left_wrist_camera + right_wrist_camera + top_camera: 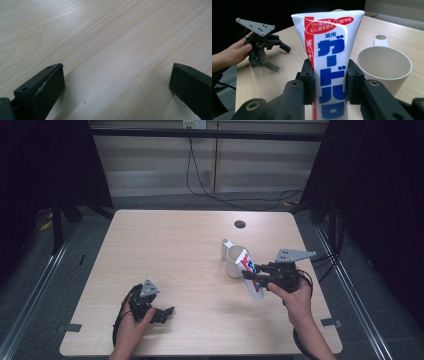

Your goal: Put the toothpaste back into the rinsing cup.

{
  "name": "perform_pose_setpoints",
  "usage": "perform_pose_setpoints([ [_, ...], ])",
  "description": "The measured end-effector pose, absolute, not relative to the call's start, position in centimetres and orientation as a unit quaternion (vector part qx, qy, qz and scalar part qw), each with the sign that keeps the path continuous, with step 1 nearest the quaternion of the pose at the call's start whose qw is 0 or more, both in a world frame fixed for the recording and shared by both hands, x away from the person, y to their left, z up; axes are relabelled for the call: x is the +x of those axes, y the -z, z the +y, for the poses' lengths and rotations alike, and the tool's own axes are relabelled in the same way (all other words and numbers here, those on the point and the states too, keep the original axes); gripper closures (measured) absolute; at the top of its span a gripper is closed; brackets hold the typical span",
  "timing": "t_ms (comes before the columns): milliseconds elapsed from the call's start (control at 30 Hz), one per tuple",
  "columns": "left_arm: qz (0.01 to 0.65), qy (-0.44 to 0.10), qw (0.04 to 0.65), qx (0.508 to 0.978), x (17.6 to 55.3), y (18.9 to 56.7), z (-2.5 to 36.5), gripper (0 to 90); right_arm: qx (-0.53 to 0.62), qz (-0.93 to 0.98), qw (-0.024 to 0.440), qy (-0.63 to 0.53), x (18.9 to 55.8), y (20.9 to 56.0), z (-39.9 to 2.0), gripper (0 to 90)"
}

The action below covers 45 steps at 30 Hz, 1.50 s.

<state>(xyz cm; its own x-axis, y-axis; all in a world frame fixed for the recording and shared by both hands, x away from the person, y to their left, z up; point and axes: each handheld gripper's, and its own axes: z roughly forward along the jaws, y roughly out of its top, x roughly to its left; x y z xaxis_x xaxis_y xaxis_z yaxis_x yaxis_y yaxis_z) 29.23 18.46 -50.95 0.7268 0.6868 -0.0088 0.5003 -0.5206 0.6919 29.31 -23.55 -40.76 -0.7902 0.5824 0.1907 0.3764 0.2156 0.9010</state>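
The toothpaste tube (329, 57), white with red and blue lettering, was clamped about its middle between the fingers (308, 81) of the right gripper (261, 279), which pressed in on both flat sides. In the high view the tube (251, 274) hung lifted off the surface (175, 250) at the right, tilted, its crimped end up and toward the far side and its lower end down near the person. Just left and beyond it stood a white cup (234, 260) with a handle tab on its far rim, mouth open and upward; the tube's upper end overlapped the cup's rim in that view, though whether they touched could not be told. The right gripper view showed the cup (384, 68) to the right of the tube and apparently empty.

The step in hand looked to be carrying the grasped tube toward the cup. The next move would probably call for bringing the tube's lower end over the cup's mouth, standing it more upright, lowering it inside, and only then easing the grip, so that the light cup was not tipped.

Well apart, at the near left of the surface, the left gripper (155, 312) rested in the person's hand (131, 325), its fingers (47, 87) spread wide over bare wood and holding nothing.
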Motion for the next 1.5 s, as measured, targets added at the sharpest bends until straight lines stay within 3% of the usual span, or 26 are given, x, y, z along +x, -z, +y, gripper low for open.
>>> perform_pose_setpoints([
  [1500, 0.345, -0.134, 0.349, 0.861, 29.2, 51.0, 18.5, 0.0, 0.337, 0.719, 0.123, -0.595, 31.4, 38.4, -24.7, 65.8],
])
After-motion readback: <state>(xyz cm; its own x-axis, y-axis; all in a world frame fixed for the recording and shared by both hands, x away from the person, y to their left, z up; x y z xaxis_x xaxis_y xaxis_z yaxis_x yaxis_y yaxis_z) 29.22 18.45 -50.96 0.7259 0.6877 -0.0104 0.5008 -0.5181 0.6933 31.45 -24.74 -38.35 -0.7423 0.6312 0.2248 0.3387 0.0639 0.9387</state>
